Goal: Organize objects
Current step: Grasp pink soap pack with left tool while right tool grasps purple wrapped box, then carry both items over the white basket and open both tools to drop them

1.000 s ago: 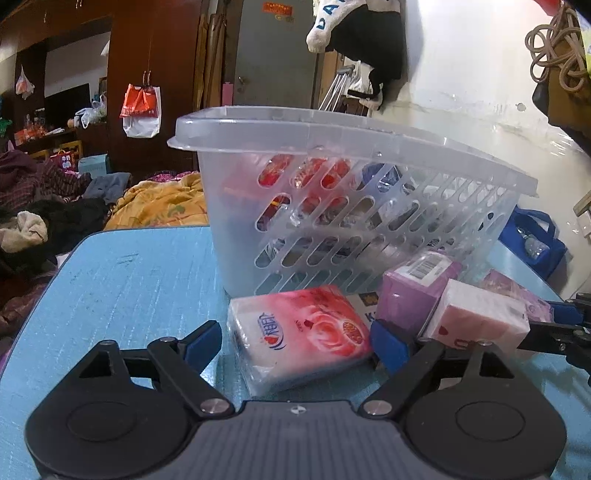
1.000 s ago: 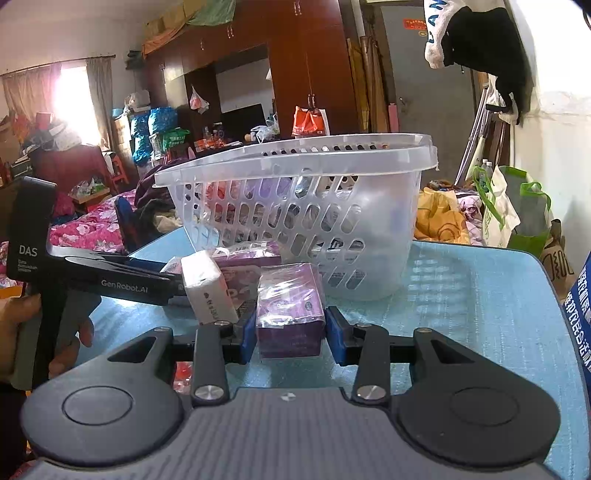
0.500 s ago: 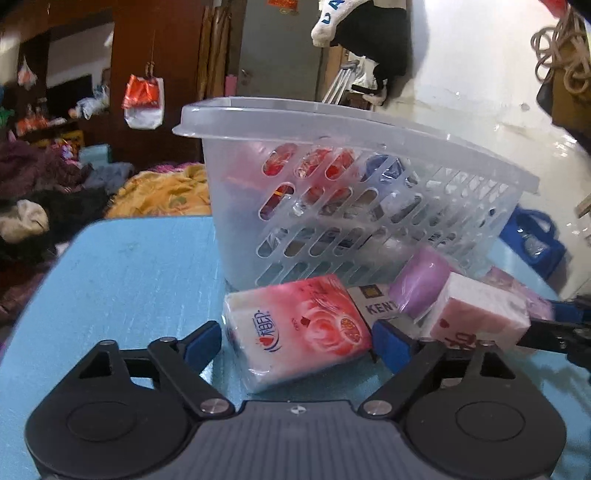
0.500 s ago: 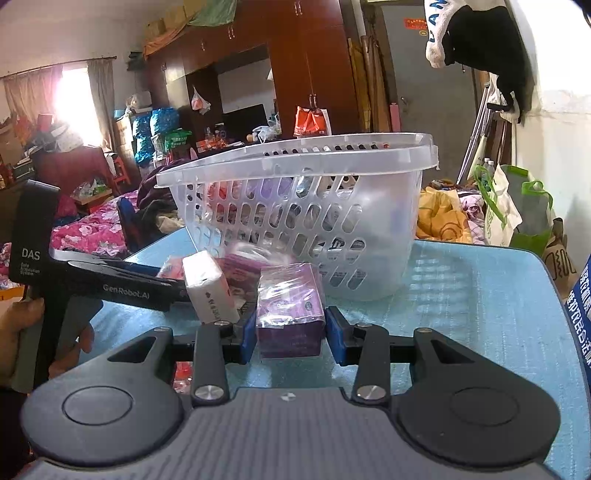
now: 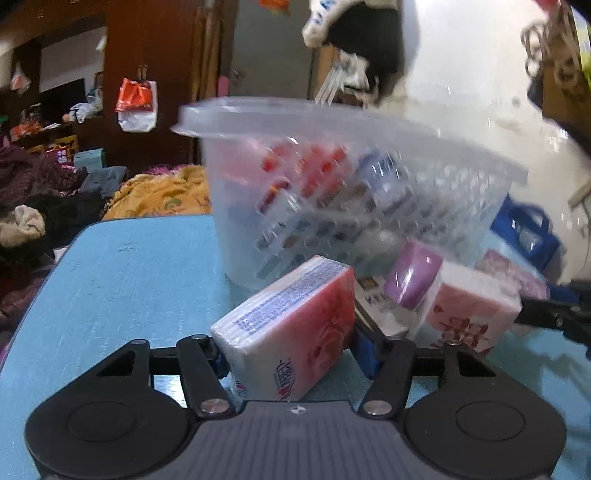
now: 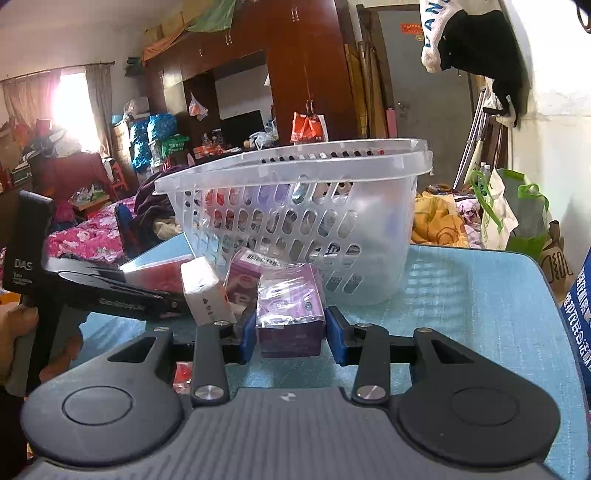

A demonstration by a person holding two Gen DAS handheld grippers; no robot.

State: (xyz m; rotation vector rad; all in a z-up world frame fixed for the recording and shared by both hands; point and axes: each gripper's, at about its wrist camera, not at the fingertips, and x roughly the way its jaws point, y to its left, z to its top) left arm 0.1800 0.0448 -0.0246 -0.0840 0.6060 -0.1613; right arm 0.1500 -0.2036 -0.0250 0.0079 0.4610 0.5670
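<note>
The pink tissue pack (image 5: 291, 332) is clamped tilted by the just-closed left gripper (image 5: 291, 356) before the basket (image 5: 369, 206); the purple pack (image 6: 290, 314) is gripped by the right gripper (image 6: 290, 336).

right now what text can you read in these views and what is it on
"DAS": left gripper, on its handle.
"GenRobot.AI": same gripper's side, blurred.
"LAN": white cloth hanging on the wall, cut off.
Barcode: purple box, digits too small.
Pink tissue pack: logo and small print blurred.
Blue bag: white characters, unreadable.
</note>
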